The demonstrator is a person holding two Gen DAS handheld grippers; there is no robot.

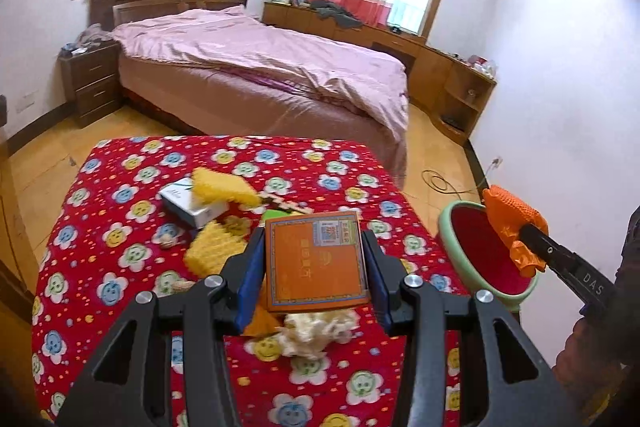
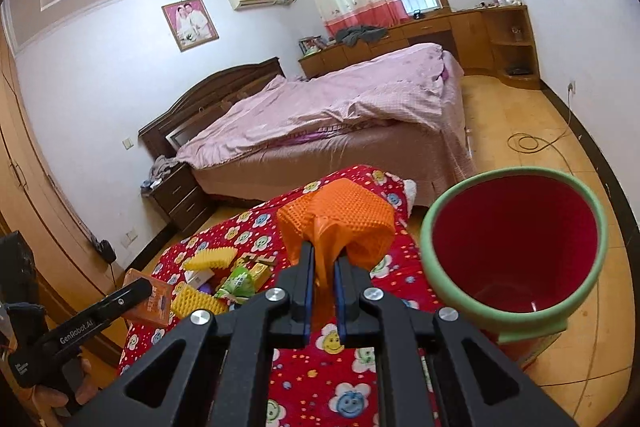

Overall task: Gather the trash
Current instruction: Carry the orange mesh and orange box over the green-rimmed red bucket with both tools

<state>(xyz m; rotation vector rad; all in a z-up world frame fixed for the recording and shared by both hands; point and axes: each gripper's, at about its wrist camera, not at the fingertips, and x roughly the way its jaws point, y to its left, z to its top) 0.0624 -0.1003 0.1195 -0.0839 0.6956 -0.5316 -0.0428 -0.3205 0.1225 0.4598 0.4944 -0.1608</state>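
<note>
Left gripper [image 1: 316, 267] clamps orange carton [image 1: 318, 263] by side edges: stiff, light. Right gripper [image 2: 324, 279] pinches orange foam net [image 2: 340, 223]: soft, crushable, near green-rimmed bin [image 2: 512, 247].

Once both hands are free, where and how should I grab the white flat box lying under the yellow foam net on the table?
Take the white flat box by its exposed near-left corner, fingers across the thin height, coming low from the left. The yellow foam net covers its far right end, so a top approach there looks blocked.
</note>
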